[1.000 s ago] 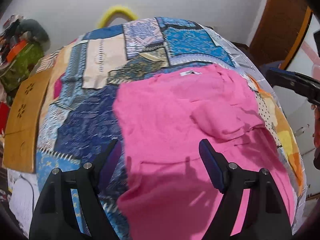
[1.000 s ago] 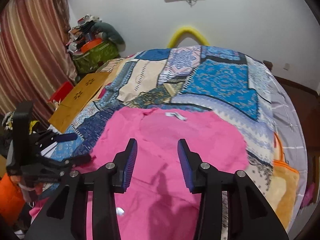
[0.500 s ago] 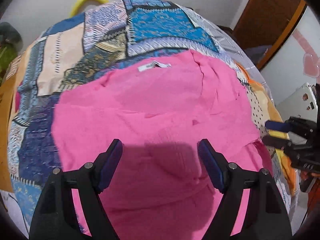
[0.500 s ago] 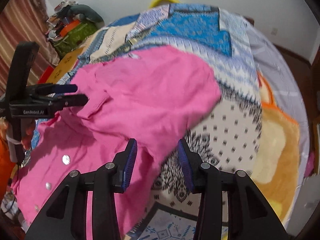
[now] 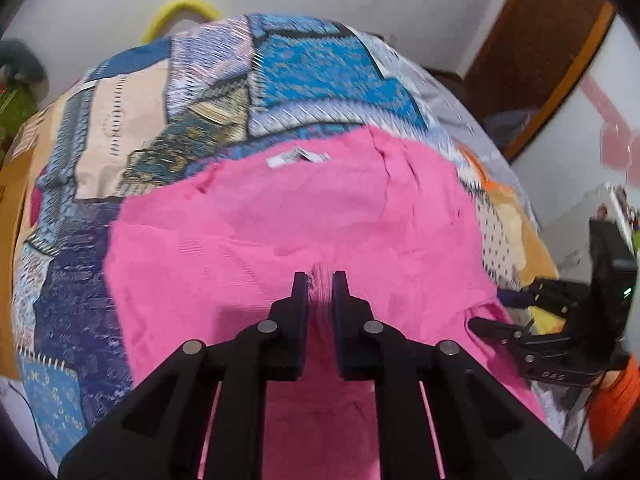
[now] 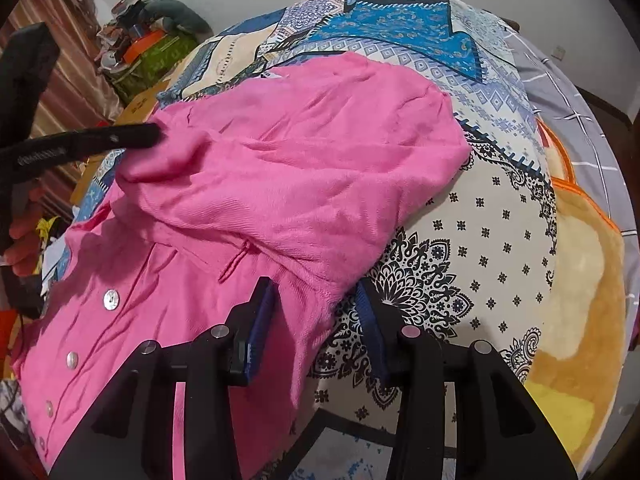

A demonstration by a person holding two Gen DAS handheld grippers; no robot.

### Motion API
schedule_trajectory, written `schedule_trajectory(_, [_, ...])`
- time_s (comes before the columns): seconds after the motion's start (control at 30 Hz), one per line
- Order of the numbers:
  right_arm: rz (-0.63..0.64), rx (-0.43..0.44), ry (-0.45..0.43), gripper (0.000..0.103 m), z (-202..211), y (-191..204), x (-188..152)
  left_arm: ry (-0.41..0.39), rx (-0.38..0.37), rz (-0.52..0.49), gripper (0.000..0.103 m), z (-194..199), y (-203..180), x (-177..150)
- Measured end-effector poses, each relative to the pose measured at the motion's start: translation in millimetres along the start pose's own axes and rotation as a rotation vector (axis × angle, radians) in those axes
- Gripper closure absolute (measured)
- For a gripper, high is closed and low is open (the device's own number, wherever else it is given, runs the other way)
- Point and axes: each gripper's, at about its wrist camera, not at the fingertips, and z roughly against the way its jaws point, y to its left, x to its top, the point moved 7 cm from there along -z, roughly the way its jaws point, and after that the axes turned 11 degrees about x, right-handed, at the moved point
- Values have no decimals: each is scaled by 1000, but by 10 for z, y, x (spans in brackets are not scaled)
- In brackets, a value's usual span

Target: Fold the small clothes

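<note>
Now pink shirt [image 5: 288, 220] pinched in left gripper [image 5: 320, 280] jaws, hem between right gripper [image 6: 316, 300] jaws.

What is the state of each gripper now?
Left gripper: closed on the pink shirt.
Right gripper: open, holding nothing.

Left gripper [image 5: 320, 280]: your jaws stand nearly closed, pinching a raised pleat of the pink shirt [image 5: 280, 220] between the pads.
Left gripper, from the right wrist view [image 6: 154, 136]: its fingers reach in from the left side, the tips buried in a bunched fold.
Left hand [image 6: 20, 236]: your fingers wrap the handle at the left edge of the frame.
Right gripper [image 6: 316, 300]: your jaws stand apart, blue pads facing each other, straddling the shirt's lower hem without pressing it.
</note>
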Motion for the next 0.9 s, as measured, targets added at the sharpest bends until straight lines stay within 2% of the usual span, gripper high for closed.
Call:
schedule_trajectory(0.17, [3,-4,-3,65,0,4,-6,-33,63,82,92,160,391,-8])
schedule_trajectory(0.37, [-4,-11,-7,65,-7,12,-18,15,143,136,93,84,829,-247])
schedule_trajectory(0.47, [-5,-15,-7,65,-8,13,-15,46,157,159,92,34,979,-404])
schedule_trajectory(0.6, [-8,-23,-10,65,-11,14,-6,75,133,173,92,-11,1033,-522])
schedule_trajectory(0.63, [-8,-29,-12,65,-10,16,-2,82,115,171,87,-24,1011,-534])
schedule_trajectory(0.73, [7,-53,-18,65,-4,42,22,82,74,147,56,-59,897,-546])
schedule_trajectory(0.77, [18,-63,-20,65,-4,55,33,76,71,134,52,-71,857,-544])
schedule_trajectory(0.9, [64,-96,-38,65,2,122,104,77,65,63,52,-179,655,-546])
